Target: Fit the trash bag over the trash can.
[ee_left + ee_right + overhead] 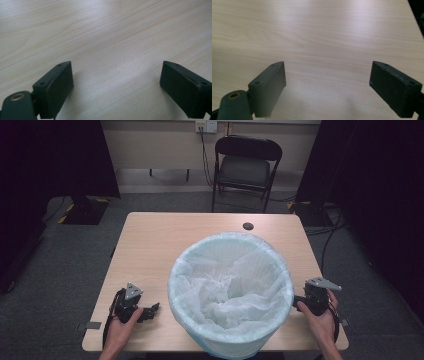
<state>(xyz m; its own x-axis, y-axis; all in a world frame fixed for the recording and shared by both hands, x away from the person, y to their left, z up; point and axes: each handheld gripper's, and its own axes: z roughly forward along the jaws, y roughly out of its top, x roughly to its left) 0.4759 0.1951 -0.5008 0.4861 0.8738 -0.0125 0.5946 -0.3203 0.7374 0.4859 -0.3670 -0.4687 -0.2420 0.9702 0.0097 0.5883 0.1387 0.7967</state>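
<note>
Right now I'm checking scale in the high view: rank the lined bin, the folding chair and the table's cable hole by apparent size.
1. Lined bin, though nearest the camera
2. Folding chair
3. Cable hole

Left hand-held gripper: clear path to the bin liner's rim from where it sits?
Probably yes. The left hand-held gripper is open beside the bin, with bare table between; the liner's rim sits higher, so it must lift.

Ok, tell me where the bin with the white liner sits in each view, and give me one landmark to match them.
High view: the bin with the white liner stands at the table's near edge, centre, between the left gripper and the right gripper.
Left gripper view: not in it; open jaws over bare wood.
Right gripper view: not in it; open jaws over bare wood.
Shared landmark: the light wooden tabletop.
</note>
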